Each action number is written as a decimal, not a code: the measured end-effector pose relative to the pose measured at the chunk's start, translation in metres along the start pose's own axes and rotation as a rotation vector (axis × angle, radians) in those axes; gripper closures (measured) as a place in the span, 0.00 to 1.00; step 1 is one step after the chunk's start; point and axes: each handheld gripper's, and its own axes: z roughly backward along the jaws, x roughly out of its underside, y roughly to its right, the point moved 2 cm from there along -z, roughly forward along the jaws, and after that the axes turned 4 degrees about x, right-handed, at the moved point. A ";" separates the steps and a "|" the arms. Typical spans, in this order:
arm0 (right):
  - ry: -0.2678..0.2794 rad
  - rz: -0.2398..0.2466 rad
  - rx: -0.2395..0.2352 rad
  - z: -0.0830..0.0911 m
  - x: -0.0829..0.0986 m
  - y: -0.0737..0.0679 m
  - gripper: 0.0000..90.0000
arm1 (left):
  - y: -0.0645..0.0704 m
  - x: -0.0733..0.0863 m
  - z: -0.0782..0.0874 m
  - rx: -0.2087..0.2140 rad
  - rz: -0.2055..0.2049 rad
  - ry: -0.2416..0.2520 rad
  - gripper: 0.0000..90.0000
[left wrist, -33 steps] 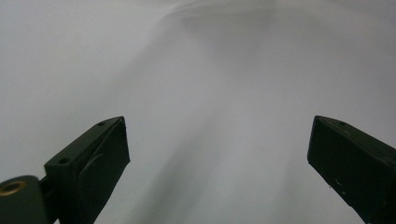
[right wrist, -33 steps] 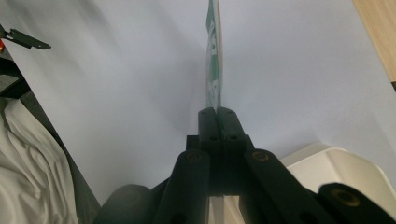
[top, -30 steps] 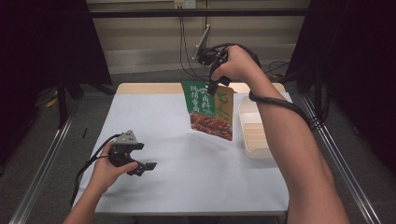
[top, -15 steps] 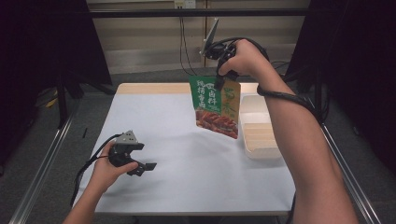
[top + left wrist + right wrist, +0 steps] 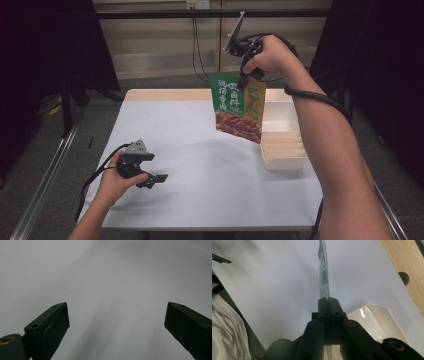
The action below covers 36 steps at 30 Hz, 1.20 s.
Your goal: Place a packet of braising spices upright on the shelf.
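From the high view first: the right gripper (image 5: pixel 243 82) is up in the air over the far right part of the table (image 5: pixel 200 200), jaws pinched on the top edge of a green sauce pouch (image 5: pixel 237 107); the pouch hangs straight down off it, clear of the tabletop, sitting just left of the white divided tray (image 5: pixel 282 145) from where I'm standing; the left gripper (image 5: pixel 150 176) is parked low at the near left of the table, well apart from all that, with nothing in it.

Left gripper view: its left gripper (image 5: pixel 116 322) has both black jaws spread wide, and between them there's just bare grey tabletop, so it's idle as far as I can tell.

Right gripper view: the right gripper (image 5: pixel 328 300) has its jaws pressed tight together on the pouch (image 5: pixel 323 272), which you see edge-on as a thin green strip running away from the tips; the rounded corner of the tray (image 5: pixel 372 320) is just below and to the side, and the wooden strip (image 5: pixel 409 267) along the table edge is off in the corner.

My read on progress: the pick-up part looks done, pouch is lifted and nearly at the tray; what's left is getting it over one of the slots, lowering it in and letting go; none of that has happened yet, the tray compartments I can see look empty.
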 end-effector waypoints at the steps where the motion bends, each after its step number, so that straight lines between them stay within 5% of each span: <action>1: -0.005 0.007 0.007 0.001 0.000 0.001 1.00 | 0.000 0.000 0.000 -0.001 0.000 0.001 0.06; 26: 0.010 -0.025 0.006 0.018 0.009 0.027 1.00 | -0.002 0.001 0.002 -0.012 0.002 0.000 0.06; 36: 0.033 -0.058 0.020 0.030 0.024 0.048 1.00 | -0.004 0.003 0.001 -0.016 0.011 -0.013 0.06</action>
